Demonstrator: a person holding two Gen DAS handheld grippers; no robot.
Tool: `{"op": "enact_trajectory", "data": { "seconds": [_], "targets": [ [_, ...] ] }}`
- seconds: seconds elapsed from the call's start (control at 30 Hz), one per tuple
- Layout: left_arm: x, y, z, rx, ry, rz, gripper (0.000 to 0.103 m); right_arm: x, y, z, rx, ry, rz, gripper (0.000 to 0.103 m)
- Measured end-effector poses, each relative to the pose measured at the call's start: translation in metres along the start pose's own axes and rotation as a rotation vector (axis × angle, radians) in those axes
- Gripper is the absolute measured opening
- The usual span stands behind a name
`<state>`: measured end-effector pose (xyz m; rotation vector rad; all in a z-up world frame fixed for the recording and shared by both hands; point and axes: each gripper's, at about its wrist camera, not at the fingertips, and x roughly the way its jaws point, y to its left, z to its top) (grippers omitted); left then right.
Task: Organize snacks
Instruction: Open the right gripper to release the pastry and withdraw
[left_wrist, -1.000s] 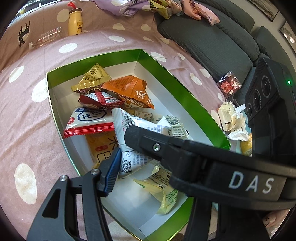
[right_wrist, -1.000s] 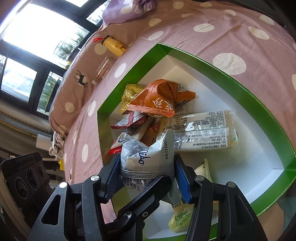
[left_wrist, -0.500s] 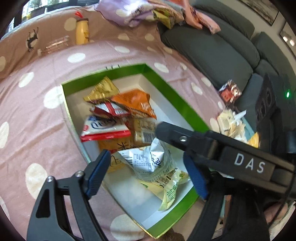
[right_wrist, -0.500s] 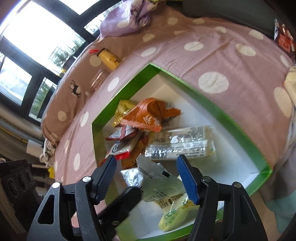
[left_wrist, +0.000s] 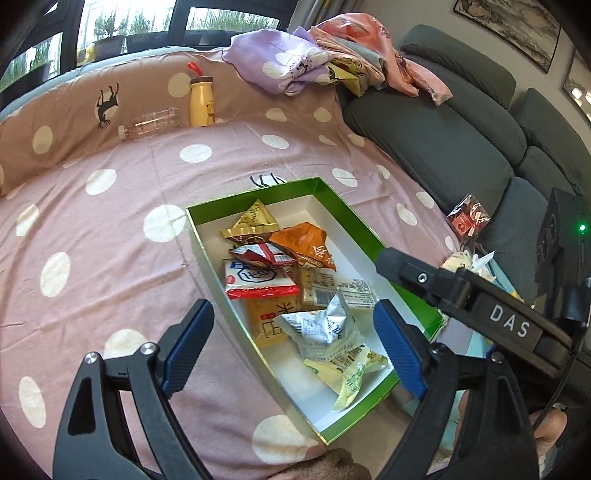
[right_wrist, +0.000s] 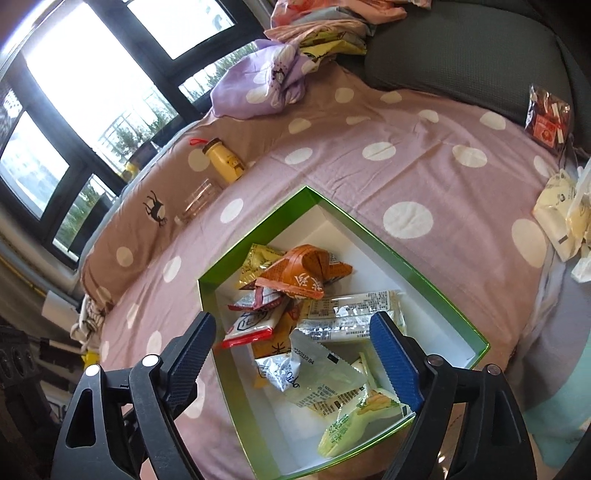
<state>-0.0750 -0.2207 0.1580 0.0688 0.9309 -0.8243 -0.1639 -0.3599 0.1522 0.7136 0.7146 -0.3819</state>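
A green box (left_wrist: 354, 218) (right_wrist: 436, 280) with a white inside sits on the polka-dot cloth and holds several snack packets. A crumpled silver-white packet (left_wrist: 321, 325) (right_wrist: 314, 373) lies loose in its near end, beside a pale yellow-green one (left_wrist: 351, 376) (right_wrist: 354, 417). Further in lie an orange packet (left_wrist: 306, 247) (right_wrist: 299, 273), a red-and-white one (left_wrist: 258, 280) and a gold one (left_wrist: 253, 221). My left gripper (left_wrist: 291, 350) hangs above the box, jaws opening, nothing between them. My right gripper (right_wrist: 295, 362) does the same over the silver packet and shows at the right of the left wrist view.
A yellow bottle (left_wrist: 201, 101) (right_wrist: 223, 160) and a lying clear bottle (left_wrist: 147, 123) rest at the cloth's far edge. Clothes (left_wrist: 288, 62) pile on the grey sofa (left_wrist: 443, 140). A red snack bag (left_wrist: 467, 219) (right_wrist: 546, 118) and pale wrappers (right_wrist: 561, 210) lie right of the box.
Both grippers opened and rose away from the box. The silver-white packet left the right gripper's pads and dropped into the box's near end.
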Motion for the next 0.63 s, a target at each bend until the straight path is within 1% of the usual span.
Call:
{"op": "enact_trajectory", "data": {
  "seconds": [0.1, 0.27, 0.43, 0.53, 0.63],
  "targets": [
    [-0.0035, 0.0019, -0.001, -0.006, -0.009, 0.009, 0.088, -0.0029, 0.0027, -0.0012, -0.003, -0.008, -0.006, 0.086],
    [-0.0085, 0.0048, -0.0021, -0.018, -0.021, -0.002, 0.088, -0.005, 0.0045, -0.0026, 0.003, -0.025, -0.043, 0.086],
    [-0.0096, 0.0073, -0.003, -0.024, -0.021, -0.005, 0.088, -0.0037, 0.0033, -0.0026, 0.013, -0.022, -0.076, 0.086],
    [-0.0102, 0.0085, -0.0037, -0.03, -0.021, -0.02, 0.088, -0.0033, 0.0038, -0.0028, 0.017, -0.024, -0.086, 0.086],
    [-0.0102, 0.0089, -0.0043, -0.026, -0.021, -0.015, 0.088, -0.0023, 0.0053, -0.0029, 0.021, -0.024, -0.092, 0.086]
  ]
}}
